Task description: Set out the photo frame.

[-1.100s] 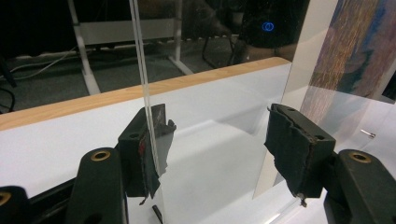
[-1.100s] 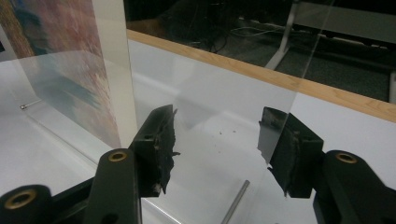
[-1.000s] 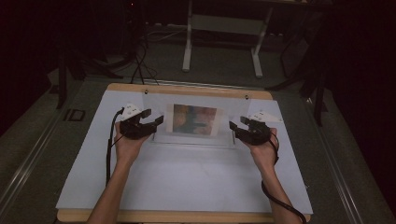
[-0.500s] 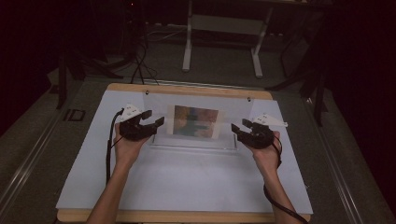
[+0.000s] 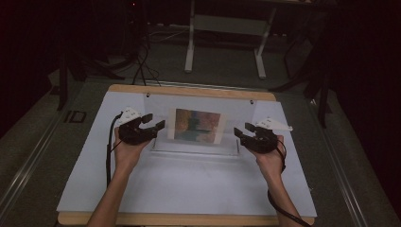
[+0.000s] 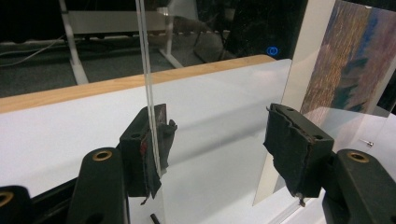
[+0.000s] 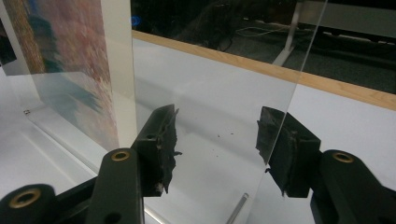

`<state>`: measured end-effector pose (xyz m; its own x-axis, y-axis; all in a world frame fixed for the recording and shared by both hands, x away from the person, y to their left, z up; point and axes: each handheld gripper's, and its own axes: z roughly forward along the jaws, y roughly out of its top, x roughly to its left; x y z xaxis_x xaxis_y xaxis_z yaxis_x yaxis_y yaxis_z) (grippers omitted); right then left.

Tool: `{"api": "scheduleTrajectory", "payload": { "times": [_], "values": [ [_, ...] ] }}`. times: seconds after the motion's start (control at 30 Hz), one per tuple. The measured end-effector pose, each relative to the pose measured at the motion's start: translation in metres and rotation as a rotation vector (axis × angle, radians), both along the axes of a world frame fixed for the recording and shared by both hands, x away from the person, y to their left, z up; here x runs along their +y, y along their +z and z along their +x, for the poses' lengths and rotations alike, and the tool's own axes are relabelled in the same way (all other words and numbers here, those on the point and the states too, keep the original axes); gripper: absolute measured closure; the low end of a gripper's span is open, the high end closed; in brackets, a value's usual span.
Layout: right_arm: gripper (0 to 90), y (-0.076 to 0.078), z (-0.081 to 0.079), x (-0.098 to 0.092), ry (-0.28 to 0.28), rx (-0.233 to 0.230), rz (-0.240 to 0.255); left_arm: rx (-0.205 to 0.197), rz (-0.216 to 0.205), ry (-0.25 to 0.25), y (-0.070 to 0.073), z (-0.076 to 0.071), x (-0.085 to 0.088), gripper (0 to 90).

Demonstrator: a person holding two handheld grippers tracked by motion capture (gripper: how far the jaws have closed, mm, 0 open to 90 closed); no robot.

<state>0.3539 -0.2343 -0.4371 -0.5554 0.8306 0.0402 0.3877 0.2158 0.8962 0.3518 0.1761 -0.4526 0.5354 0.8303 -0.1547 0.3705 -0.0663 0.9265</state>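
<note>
A clear acrylic pane [image 5: 194, 144] stands upright on the white mat [image 5: 189, 184], with a colourful landscape print [image 5: 197, 125] in its middle. My left gripper [image 5: 155, 121] is open at the pane's left end. In the left gripper view the pane's edge [image 6: 148, 93] runs just inside the left pad [image 6: 156, 140], and the left gripper [image 6: 219, 133] has a wide gap; the print [image 6: 345, 65] is at the right. My right gripper [image 5: 242, 129] is open at the right end. In the right gripper view the pane's edge [image 7: 303, 60] lies by the right pad [image 7: 280, 149] of the right gripper [image 7: 215, 135].
The mat covers a wooden-edged table [image 5: 189, 90], with two small clips [image 5: 148, 94] at the back. A tiny metal pin [image 6: 366, 140] lies by the pane's foot. Beyond the table are a dark floor, cables and a white desk frame [image 5: 227, 28].
The right gripper has edged a little to the left, closer onto the pane's right end. The left gripper and the pane have barely moved.
</note>
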Motion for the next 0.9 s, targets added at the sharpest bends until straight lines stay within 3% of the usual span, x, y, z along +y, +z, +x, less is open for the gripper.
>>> {"api": "scheduleTrajectory", "payload": {
  "times": [0.43, 0.9],
  "values": [
    [46.7, -0.005, -0.010, 0.000, 0.002, 0.030, 0.003, 0.039, 0.001, 0.005, -0.004, -0.012, 0.002, 39.1],
    [46.7, -0.013, -0.013, 0.004, 0.043, 0.051, 0.011, 0.039, 0.034, 0.040, -0.004, -0.033, 0.003, 39.2]
  ]
}}
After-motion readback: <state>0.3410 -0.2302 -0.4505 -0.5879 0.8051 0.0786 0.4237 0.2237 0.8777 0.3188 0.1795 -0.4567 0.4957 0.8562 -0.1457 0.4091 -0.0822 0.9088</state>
